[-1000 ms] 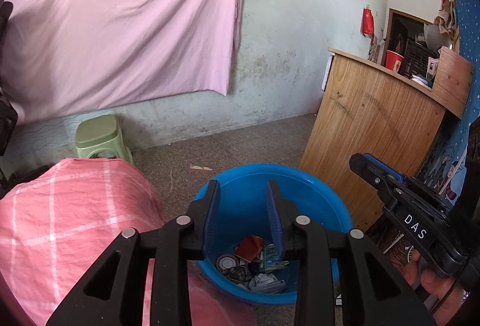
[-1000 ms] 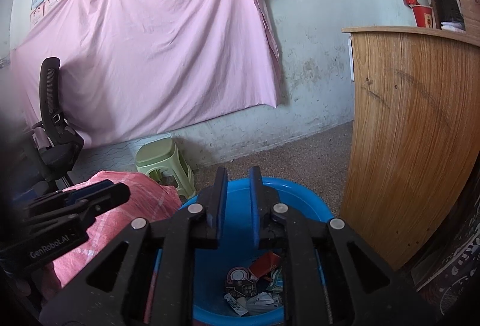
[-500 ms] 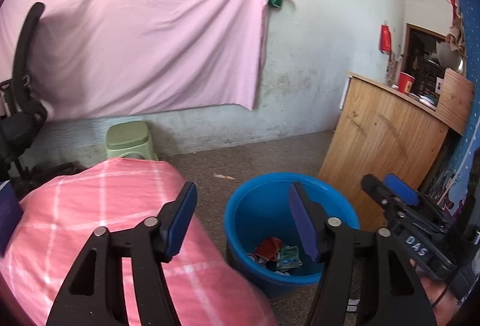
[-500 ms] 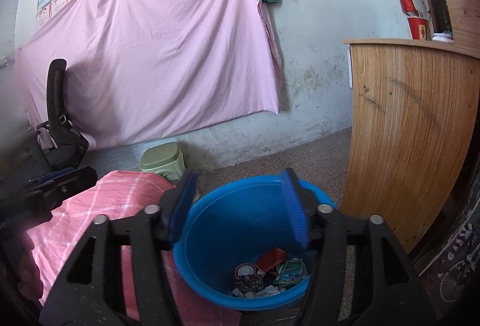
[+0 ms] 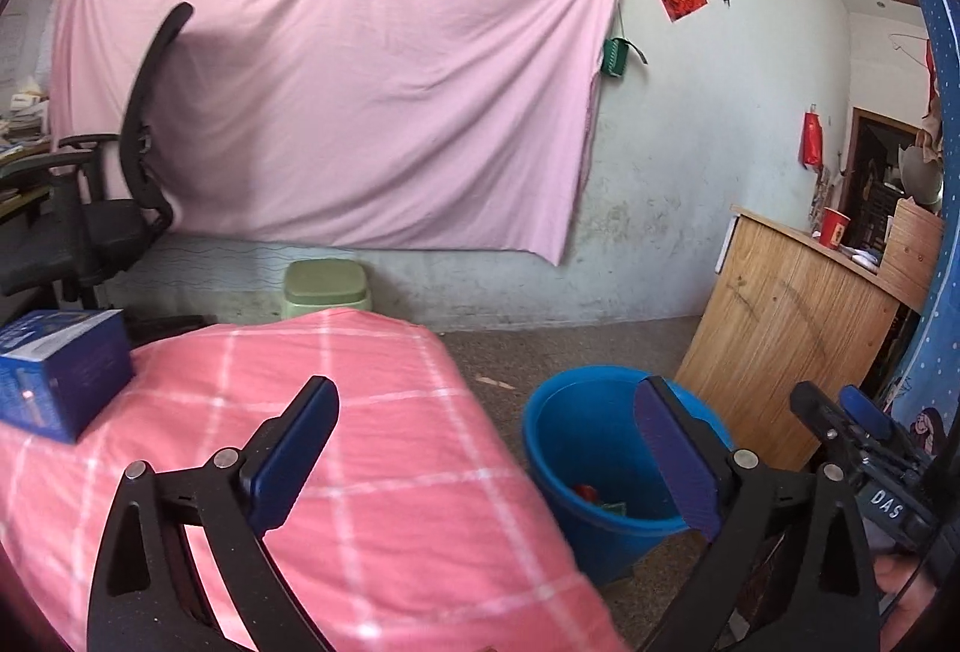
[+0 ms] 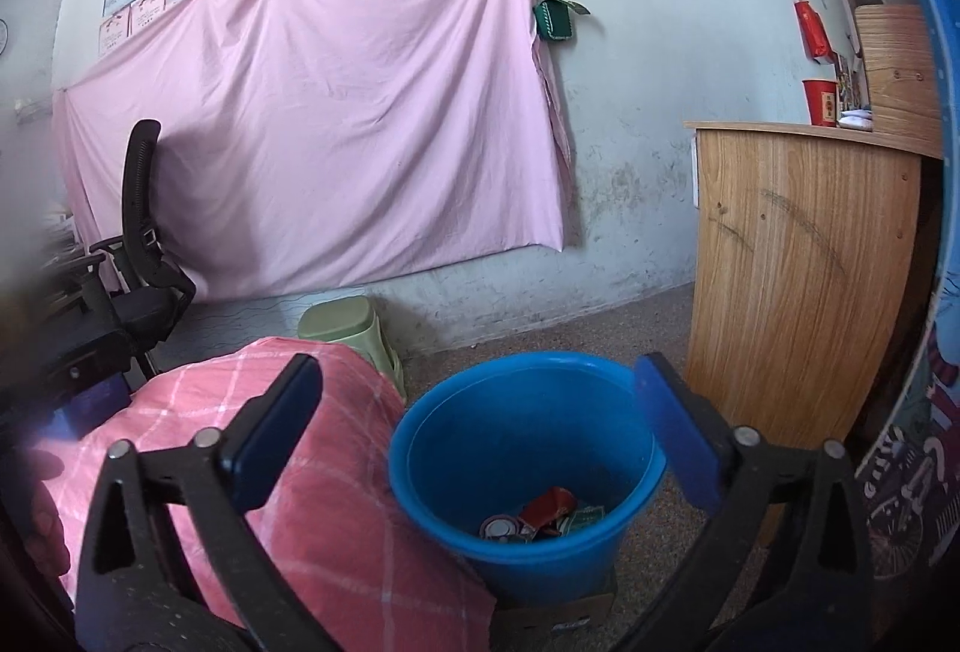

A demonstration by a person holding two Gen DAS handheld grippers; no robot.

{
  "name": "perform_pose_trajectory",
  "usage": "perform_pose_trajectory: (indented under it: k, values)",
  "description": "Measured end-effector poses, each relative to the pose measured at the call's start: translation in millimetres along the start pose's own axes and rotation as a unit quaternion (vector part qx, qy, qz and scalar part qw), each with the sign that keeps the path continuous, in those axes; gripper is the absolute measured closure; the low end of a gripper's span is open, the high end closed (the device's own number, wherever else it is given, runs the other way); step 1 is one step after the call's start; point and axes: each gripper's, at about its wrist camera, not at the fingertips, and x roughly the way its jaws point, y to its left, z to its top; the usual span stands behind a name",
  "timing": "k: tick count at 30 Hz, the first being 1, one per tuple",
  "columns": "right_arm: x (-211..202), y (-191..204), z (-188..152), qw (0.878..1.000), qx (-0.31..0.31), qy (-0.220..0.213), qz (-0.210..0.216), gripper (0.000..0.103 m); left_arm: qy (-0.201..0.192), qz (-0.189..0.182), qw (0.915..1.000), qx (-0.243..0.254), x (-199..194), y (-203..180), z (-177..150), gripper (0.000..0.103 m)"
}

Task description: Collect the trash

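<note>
My main worry is the blue box at the far left of the pink checked cover. If that is the next piece to collect, it looks wide against my spread, and a grab on a soft, yielding cover could tip it or push it off the far edge. The other risk is the blue bucket: it stands just beside the cover's right edge, and a careless swing back could knock its rim.

My left tool is spread wide and holds nothing; my right tool is equally wide and empty (it shows at the left view's right edge too).

The trash lies in the bucket's bottom, wrappers and a round lid, below and between the right tool's fingers. The box sits well to the left of the left tool, and farther away.
</note>
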Motion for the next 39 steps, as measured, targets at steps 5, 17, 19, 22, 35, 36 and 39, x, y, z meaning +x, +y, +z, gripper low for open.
perform_pose_trajectory:
  k: [5, 17, 19, 22, 35, 36, 39]
  values:
    - [-26.2, 9.5, -7.9, 1.0, 0.009, -0.004, 0.006, 0.0, -0.01, 0.017, 0.9998, 0.003, -36.0, 12.9, -11.8, 0.004]
    - [-100.4, 43.0, -32.9, 0.999, -0.006, -0.037, 0.018, 0.0, -0.035, 0.039, 0.9986, 0.008, -108.7, 29.6, -52.9, 0.004]
    - [-111.5, 48.4, -38.0, 0.999, -0.009, -0.044, 0.02, 0.0, -0.039, 0.044, 0.9982, 0.014, -120.8, 30.7, -60.6, 0.004]
    - [-125.1, 55.3, -45.1, 0.998, -0.011, -0.049, 0.024, 0.0, -0.044, 0.052, 0.9976, 0.013, -137.8, 34.3, -70.4, 0.004]
    - [-162.2, 84.2, -88.5, 0.999, -0.008, -0.028, 0.028, 0.0, -0.052, 0.07, 0.9962, 0.007, -180.3, 55.2, -112.9, 0.004]
    - [-163.6, 86.1, -90.8, 0.999, -0.011, -0.028, 0.029, 0.0, -0.053, 0.071, 0.996, 0.006, -182.4, 56.4, -115.2, 0.004]
    - [-169.7, 92.0, -96.5, 0.999, -0.024, -0.03, 0.029, 0.0, -0.057, 0.079, 0.9952, 0.011, -188.3, 58.1, -121.4, 0.004]
